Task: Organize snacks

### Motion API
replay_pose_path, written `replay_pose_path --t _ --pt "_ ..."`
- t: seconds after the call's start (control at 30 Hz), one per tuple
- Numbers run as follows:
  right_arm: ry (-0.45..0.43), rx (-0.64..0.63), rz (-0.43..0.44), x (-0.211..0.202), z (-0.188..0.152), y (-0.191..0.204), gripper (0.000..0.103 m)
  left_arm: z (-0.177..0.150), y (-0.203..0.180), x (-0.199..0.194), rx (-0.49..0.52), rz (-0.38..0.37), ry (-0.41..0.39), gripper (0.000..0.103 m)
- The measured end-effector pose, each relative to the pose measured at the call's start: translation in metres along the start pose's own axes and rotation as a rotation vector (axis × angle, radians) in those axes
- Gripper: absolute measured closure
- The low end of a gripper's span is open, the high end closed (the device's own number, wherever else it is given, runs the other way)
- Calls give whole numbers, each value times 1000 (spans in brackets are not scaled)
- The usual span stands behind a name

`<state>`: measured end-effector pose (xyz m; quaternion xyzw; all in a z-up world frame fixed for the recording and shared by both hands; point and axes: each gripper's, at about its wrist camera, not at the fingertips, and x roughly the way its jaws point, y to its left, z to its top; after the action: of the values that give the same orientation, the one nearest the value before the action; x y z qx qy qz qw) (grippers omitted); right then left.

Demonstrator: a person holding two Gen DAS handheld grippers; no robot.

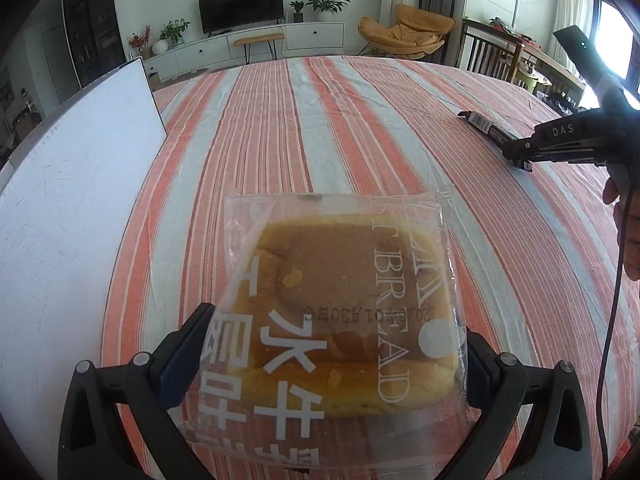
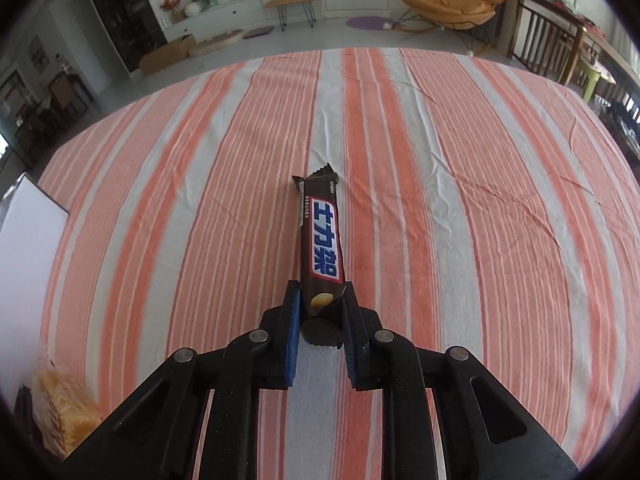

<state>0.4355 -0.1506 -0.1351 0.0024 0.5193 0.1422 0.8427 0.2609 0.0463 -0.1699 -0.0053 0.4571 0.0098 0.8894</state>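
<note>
A bread bun in a clear printed packet (image 1: 332, 276) sits between the fingers of my left gripper (image 1: 336, 326), which is shut on its near end just above the striped tablecloth. The same packet shows at the lower left of the right wrist view as the bread packet (image 2: 64, 412). My right gripper (image 2: 321, 294) is shut on the near end of a dark brown chocolate bar (image 2: 322, 232), which points away from me over the cloth. In the left wrist view the right gripper (image 1: 520, 156) holds the chocolate bar (image 1: 486, 126) at the far right.
A white box (image 1: 72, 180) stands at the table's left edge, also seen as the white box (image 2: 28, 248). The orange and grey striped tablecloth (image 2: 460, 200) covers the table. A person's hand (image 1: 628, 232) and a cable are at the right. Living-room furniture lies beyond.
</note>
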Motion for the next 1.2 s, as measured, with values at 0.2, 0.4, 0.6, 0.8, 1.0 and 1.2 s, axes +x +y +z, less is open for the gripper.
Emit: replay_pose_path --t 0.2,0.4,0.6,0.8,1.0,1.2 --pt "-51 76 -77 -57 -99 0 84 0 0 0 -1 -1 0 0" --pt "-155 153 -146 -92 -188 30 82 0 0 0 -1 -1 0 0" --pt "-177 157 -229 -91 -196 49 26 0 0 0 -1 -1 0 0" --pt "-162 146 -259 -85 -196 50 20 0 0 0 -1 -1 -1 0" --pt "-164 147 -263 -85 -199 49 17 0 0 1 -1 -1 -1 0" --pt "-166 146 -266 -85 -203 50 15 0 0 0 -1 -1 -1 0"
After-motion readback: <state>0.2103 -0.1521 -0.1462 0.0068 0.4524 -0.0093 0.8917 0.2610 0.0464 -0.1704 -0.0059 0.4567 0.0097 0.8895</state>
